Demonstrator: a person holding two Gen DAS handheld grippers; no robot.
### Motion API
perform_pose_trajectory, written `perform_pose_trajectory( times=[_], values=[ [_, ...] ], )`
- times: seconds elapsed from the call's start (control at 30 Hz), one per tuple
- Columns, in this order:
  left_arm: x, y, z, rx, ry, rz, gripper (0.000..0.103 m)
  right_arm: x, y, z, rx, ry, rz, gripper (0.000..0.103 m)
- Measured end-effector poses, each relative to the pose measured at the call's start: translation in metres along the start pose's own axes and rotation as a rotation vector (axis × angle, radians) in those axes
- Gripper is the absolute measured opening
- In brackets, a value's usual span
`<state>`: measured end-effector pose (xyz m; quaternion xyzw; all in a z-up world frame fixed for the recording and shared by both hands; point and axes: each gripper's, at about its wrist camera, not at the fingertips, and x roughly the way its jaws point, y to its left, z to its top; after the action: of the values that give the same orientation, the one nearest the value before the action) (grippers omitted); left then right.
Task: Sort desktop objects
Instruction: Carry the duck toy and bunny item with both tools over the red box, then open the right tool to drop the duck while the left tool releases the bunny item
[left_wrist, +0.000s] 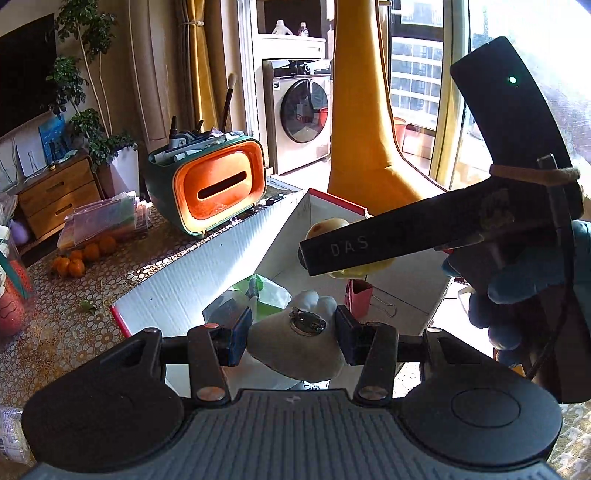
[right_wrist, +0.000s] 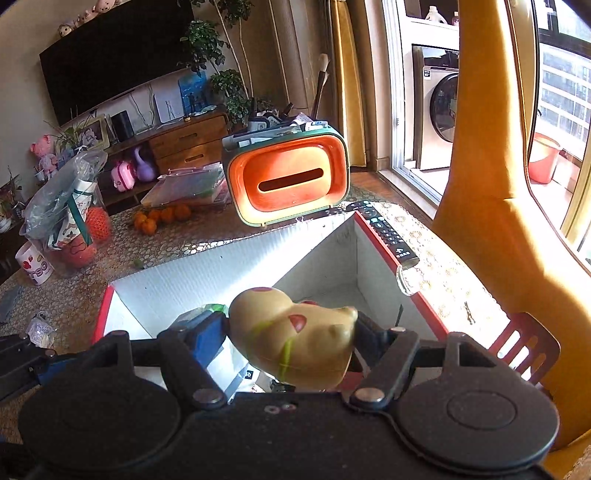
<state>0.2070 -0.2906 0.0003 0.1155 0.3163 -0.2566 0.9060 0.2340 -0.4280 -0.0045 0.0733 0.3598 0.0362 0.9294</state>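
The table (right_wrist: 92, 291) wears a cloth printed with small round pebbles, cluttered at its left end. At nine o'clock in the right wrist view stand a white mug (right_wrist: 35, 264) with red letters, "TSO" being all that can be read, and a clear bag of odds and ends (right_wrist: 62, 206). Behind them a dark television (right_wrist: 110, 62) hangs over a wooden drawer unit (right_wrist: 188, 142), with potted plants (right_wrist: 207, 48) beside it. Nearer the middle lie a heap of oranges (right_wrist: 162, 216) and a stack of clear folders (right_wrist: 186, 184). At twelve o'clock sits the green and orange tissue box (right_wrist: 288, 181), pens and a brush standing in its top. Just before it is the open white box with red edges (right_wrist: 229, 266), and a black remote control (right_wrist: 388, 232) lies along its far right rim. Toward two o'clock are yellow curtains (right_wrist: 491, 147), a washing machine (right_wrist: 439, 107) and sunlit windows.

The left gripper (left_wrist: 293, 338) is clenched on a grey plush toy (left_wrist: 295, 350) with a metal clasp, held over the near end of the box, above tissue and a paper clip inside. The right gripper (right_wrist: 291, 332) grasps a yellow squishy toy (right_wrist: 291, 339) with red marks, also over the box. In the left wrist view its finger (left_wrist: 369, 243) reads "DAS", and a blue-gloved hand (left_wrist: 517, 291) holds it at three o'clock.
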Motion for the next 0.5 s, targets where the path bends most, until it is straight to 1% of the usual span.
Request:
perform_pose_trajectory(
  times=[0.13, 0.23, 0.37, 0.43, 0.5],
  values=[
    [0.018, -0.007, 0.005, 0.031, 0.024, 0.001, 0.047, 0.021, -0.007, 0.006, -0.001, 0.036, -0.013, 0.073],
    [0.032, -0.005, 0.007, 0.025, 0.050, 0.006, 0.047, 0.036, -0.011, 0.009, -0.008, 0.063, -0.033, 0.073],
    [0.048, -0.002, 0.010, 0.037, 0.084, 0.019, 0.047, 0.049, -0.018, 0.014, -0.005, 0.089, -0.021, 0.073],
    [0.058, -0.001, 0.011, 0.044, 0.109, 0.024, 0.047, 0.057, -0.020, 0.014, -0.022, 0.122, -0.032, 0.073],
    [0.067, 0.002, 0.012, 0.048, 0.136, 0.031, 0.047, 0.062, -0.019, 0.014, -0.052, 0.133, -0.052, 0.073]
  ],
)
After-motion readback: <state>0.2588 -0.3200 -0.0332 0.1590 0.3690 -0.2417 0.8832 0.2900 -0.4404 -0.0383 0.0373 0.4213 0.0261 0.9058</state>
